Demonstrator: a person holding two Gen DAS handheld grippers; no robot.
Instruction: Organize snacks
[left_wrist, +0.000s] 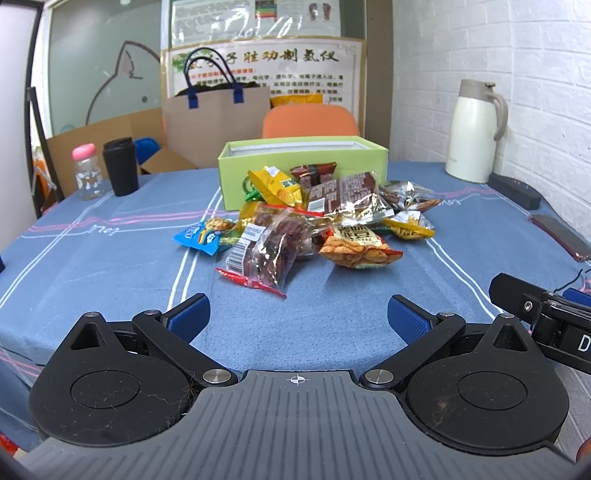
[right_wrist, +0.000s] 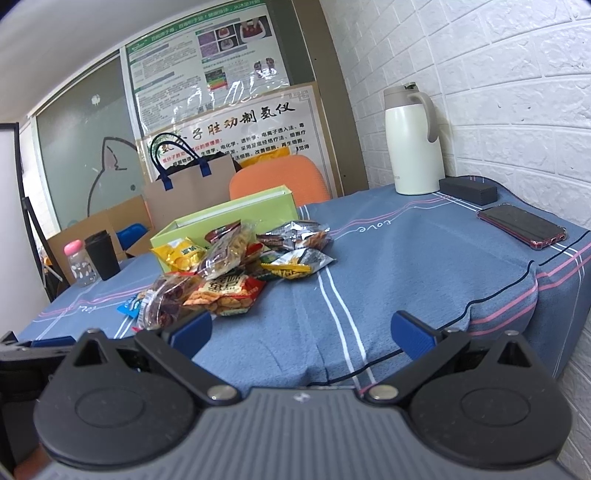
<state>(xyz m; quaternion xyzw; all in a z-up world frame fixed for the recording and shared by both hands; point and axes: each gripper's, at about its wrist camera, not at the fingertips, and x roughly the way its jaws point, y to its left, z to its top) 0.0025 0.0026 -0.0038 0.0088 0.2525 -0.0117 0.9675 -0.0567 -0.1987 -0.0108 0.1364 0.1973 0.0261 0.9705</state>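
Note:
A heap of snack packets (left_wrist: 314, 218) lies on the blue tablecloth, against the front of an open light-green box (left_wrist: 303, 162). The nearest packets are a clear bag of red dates (left_wrist: 269, 254) and an orange bean packet (left_wrist: 356, 247). My left gripper (left_wrist: 297, 314) hovers open in front of the heap, nothing between its blue pads. In the right wrist view the same heap (right_wrist: 236, 269) and green box (right_wrist: 229, 218) sit to the upper left. My right gripper (right_wrist: 301, 332) is open over bare cloth near the table's front edge, to the right of the heap. Its body shows at the left view's right edge (left_wrist: 535, 314).
A white thermos jug (left_wrist: 476, 129), a black case (left_wrist: 515, 190) and a phone (right_wrist: 522, 225) stand along the right side by the brick wall. A black cup (left_wrist: 120, 166) and a pink-capped bottle (left_wrist: 86, 171) are at the far left. An orange chair (left_wrist: 310, 120) and a paper bag (left_wrist: 218, 114) are behind the table.

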